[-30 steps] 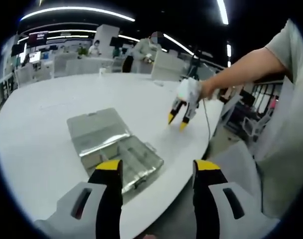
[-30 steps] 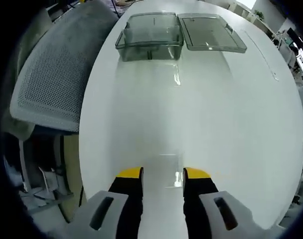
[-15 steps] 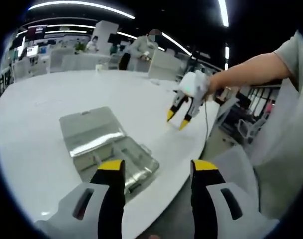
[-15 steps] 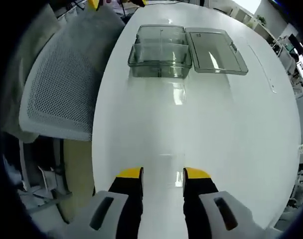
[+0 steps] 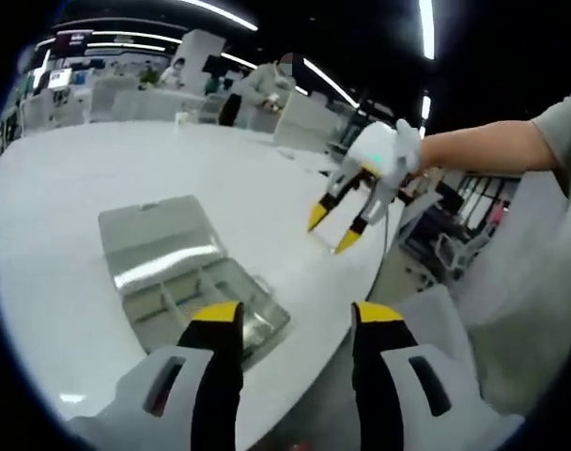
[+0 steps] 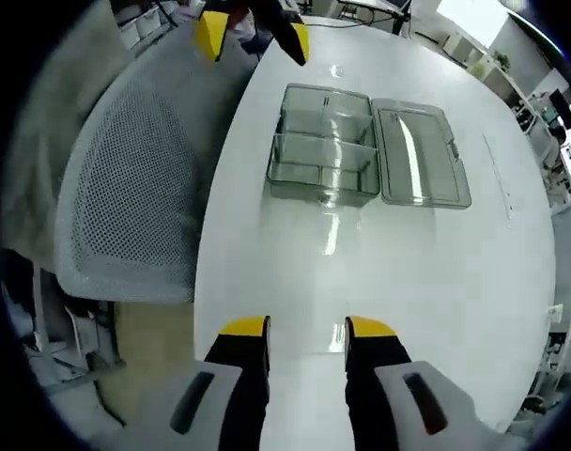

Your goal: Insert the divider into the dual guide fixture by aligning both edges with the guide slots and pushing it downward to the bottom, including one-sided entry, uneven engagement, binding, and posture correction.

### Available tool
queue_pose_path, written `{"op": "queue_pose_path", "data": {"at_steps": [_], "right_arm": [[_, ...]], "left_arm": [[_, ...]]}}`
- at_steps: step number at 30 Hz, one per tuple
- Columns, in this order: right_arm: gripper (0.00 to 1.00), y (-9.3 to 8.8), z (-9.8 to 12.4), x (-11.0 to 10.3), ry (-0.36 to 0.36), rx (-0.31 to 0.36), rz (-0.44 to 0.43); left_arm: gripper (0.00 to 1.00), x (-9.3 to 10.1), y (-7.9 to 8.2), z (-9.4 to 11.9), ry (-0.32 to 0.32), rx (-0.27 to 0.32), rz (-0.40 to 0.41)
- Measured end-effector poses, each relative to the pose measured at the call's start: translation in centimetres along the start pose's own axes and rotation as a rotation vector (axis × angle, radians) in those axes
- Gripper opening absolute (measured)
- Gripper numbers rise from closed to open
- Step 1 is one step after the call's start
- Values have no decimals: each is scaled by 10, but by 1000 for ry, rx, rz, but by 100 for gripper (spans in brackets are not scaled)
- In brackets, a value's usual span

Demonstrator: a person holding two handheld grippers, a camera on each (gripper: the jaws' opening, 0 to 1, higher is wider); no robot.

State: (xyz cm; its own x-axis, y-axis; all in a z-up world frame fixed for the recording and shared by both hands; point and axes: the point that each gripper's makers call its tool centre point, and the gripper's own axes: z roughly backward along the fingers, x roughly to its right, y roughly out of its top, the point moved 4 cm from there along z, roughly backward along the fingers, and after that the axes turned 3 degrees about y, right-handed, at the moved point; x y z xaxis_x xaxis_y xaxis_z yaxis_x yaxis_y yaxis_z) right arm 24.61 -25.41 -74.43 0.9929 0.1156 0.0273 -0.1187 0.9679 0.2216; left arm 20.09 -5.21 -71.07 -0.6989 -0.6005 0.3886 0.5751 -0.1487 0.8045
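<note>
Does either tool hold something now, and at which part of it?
Nothing is held. The left tool and right tool are both open, away from the clear box.

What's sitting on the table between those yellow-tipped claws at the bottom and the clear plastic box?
Nothing. In the right gripper view, only bare white table lies between the right gripper and the clear box with its opened lid.

Right gripper view: open box [image 6: 325,155] sits on the table [image 6: 436,282] in the upper centre of the frame, its lid [image 6: 420,155] flat just right of it; mesh chair [image 6: 126,188] off the table's left edge; left gripper [image 6: 253,28] at the top.
</note>
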Motion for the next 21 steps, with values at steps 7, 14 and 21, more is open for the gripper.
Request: {"op": "queue_pose_path", "data": {"at_steps": [7, 14, 21], "right_arm": [[26, 29, 9, -3, -24, 23, 34], [26, 58, 16, -8, -36, 41, 74], [26, 91, 22, -14, -53, 65, 134]], "left_arm": [[34, 4, -1, -3, -33, -6, 30], [31, 8, -3, -7, -53, -15, 64], [27, 9, 3, -8, -74, 8, 119]]}}
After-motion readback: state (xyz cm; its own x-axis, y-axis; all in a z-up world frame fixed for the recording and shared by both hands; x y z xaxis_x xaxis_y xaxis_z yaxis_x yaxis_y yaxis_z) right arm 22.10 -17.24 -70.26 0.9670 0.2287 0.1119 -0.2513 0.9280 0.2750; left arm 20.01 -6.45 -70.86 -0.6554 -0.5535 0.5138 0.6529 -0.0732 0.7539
